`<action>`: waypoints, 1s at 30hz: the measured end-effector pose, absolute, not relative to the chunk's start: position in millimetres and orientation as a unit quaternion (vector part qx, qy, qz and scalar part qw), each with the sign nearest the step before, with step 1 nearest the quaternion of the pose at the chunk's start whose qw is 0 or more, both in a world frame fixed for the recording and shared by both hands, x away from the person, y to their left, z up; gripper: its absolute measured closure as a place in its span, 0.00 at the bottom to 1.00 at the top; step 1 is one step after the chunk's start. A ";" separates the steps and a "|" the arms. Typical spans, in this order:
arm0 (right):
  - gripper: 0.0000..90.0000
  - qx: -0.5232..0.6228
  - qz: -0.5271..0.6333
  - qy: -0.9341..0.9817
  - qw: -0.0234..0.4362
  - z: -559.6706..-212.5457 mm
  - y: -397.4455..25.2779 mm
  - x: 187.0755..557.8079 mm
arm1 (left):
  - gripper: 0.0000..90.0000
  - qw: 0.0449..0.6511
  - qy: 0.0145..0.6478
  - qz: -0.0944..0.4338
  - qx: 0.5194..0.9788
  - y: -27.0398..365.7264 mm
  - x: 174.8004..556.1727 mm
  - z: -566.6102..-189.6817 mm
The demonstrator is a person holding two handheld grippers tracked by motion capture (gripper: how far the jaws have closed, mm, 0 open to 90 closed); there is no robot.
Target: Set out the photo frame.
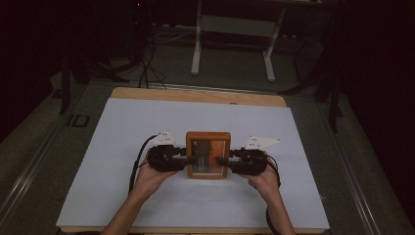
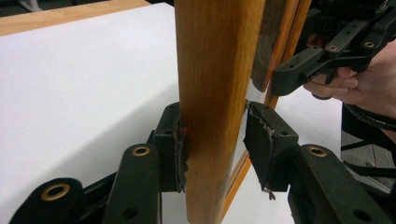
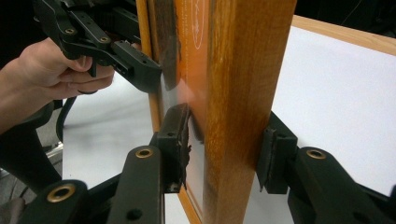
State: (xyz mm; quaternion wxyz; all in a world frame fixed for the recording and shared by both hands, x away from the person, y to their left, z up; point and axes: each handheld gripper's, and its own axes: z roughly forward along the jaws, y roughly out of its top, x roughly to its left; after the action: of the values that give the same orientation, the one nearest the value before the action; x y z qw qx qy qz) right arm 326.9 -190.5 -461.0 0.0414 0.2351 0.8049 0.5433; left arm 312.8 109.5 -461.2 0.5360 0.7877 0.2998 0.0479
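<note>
Two grippers flank a wooden frame [image 1: 208, 154] near the middle of the white-covered bench [image 1: 122, 127]. At its left edge, the left gripper [image 1: 185, 153] has one finger [image 2: 170, 147] touching the wood, the other [image 2: 268, 149] just off it, so its grasp is unclear. At its right edge, the right gripper [image 1: 221, 160] straddles the rail, fingers [image 3: 173, 144] close but seemingly not clamped.

A wooden surface [image 1: 147, 92] carries a large white sheet [image 1: 127, 147] that covers nearly all of it, leaving a bare strip of wood along the far edge. Near the sheet's middle sits a wooden picture frame [image 1: 208, 136].
</note>
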 end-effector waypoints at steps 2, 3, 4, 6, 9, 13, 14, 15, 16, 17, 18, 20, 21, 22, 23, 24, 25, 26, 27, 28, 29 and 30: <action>0.66 0.236 0.545 0.803 0.040 -461.0 -190.3 327.0 | 0.66 0.537 0.299 0.047 0.787 110.5 312.8 -460.5; 0.66 0.237 0.546 0.803 0.039 -460.9 -190.0 327.0 | 0.66 0.538 0.299 0.047 0.787 110.9 312.7 -460.2; 0.66 0.238 0.546 0.802 0.038 -460.7 -189.8 327.0 | 0.66 0.538 0.300 0.047 0.786 111.4 312.6 -459.9; 0.66 0.239 0.548 0.801 0.037 -460.8 -189.3 327.1 | 0.66 0.539 0.301 0.047 0.785 111.9 312.6 -459.6; 0.66 0.240 0.547 0.801 0.034 -461.4 -188.7 327.5 | 0.66 0.539 0.301 0.048 0.785 112.6 312.8 -459.5; 0.66 0.241 0.550 0.799 0.032 -462.0 -188.1 327.8 | 0.66 0.540 0.301 0.048 0.784 113.7 312.9 -459.1; 0.66 0.242 0.550 0.799 0.031 -462.0 -187.9 327.7 | 0.66 0.541 0.301 0.048 0.784 114.1 312.8 -458.9; 0.66 0.243 0.550 0.798 0.032 -461.9 -187.6 327.6 | 0.66 0.541 0.301 0.048 0.784 114.5 312.7 -458.5; 0.66 0.243 0.551 0.798 0.032 -461.8 -187.2 327.5 | 0.67 0.542 0.302 0.048 0.783 115.0 312.6 -458.2; 0.66 0.244 0.551 0.798 0.031 -461.6 -186.9 327.4 | 0.67 0.543 0.302 0.048 0.782 115.6 312.6 -457.8; 0.66 0.244 0.551 0.798 0.031 -461.6 -186.9 327.4 | 0.67 0.543 0.302 0.048 0.782 115.6 312.6 -457.8; 0.66 0.245 0.553 0.796 0.030 -461.4 -185.6 327.3 | 0.67 0.543 0.301 0.049 0.782 117.2 312.7 -456.8; 0.66 0.246 0.553 0.796 0.030 -461.4 -185.3 327.3 | 0.67 0.544 0.301 0.049 0.782 117.8 312.9 -456.6; 0.66 0.246 0.553 0.796 0.030 -461.4 -184.7 327.2 | 0.67 0.544 0.301 0.049 0.782 118.2 313.0 -456.6; 0.66 0.247 0.552 0.796 0.030 -461.5 -184.3 327.1 | 0.67 0.544 0.301 0.049 0.782 118.4 313.0 -456.6; 0.66 0.247 0.552 0.796 0.030 -461.6 -184.0 327.1 | 0.67 0.543 0.301 0.049 0.782 118.7 313.1 -456.6; 0.66 0.248 0.551 0.796 0.030 -461.7 -183.8 327.2 | 0.67 0.543 0.301 0.049 0.782 119.0 313.2 -456.7; 0.66 0.249 0.551 0.796 0.029 -462.0 -183.4 327.2 | 0.67 0.543 0.301 0.049 0.782 119.2 313.3 -456.7; 0.66 0.250 0.551 0.795 0.028 -462.1 -183.2 327.2 | 0.67 0.543 0.302 0.049 0.782 119.4 313.3 -456.7; 0.66 0.251 0.551 0.795 0.027 -462.3 -183.1 327.3 | 0.67 0.543 0.302 0.049 0.782 119.7 313.5 -456.7; 0.66 0.252 0.551 0.795 0.027 -462.5 -182.8 327.5 | 0.67 0.543 0.302 0.049 0.782 119.9 313.5 -456.7; 0.66 0.252 0.551 0.795 0.026 -462.6 -182.6 327.5 | 0.67 0.543 0.301 0.049 0.782 120.2 313.5 -456.6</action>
State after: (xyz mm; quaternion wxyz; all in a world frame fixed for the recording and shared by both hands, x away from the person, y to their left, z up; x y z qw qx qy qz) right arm 327.5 -182.6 -462.6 0.0260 0.2523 0.7949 0.5512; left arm 313.5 120.2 -456.6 0.5433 0.7820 0.3014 0.0490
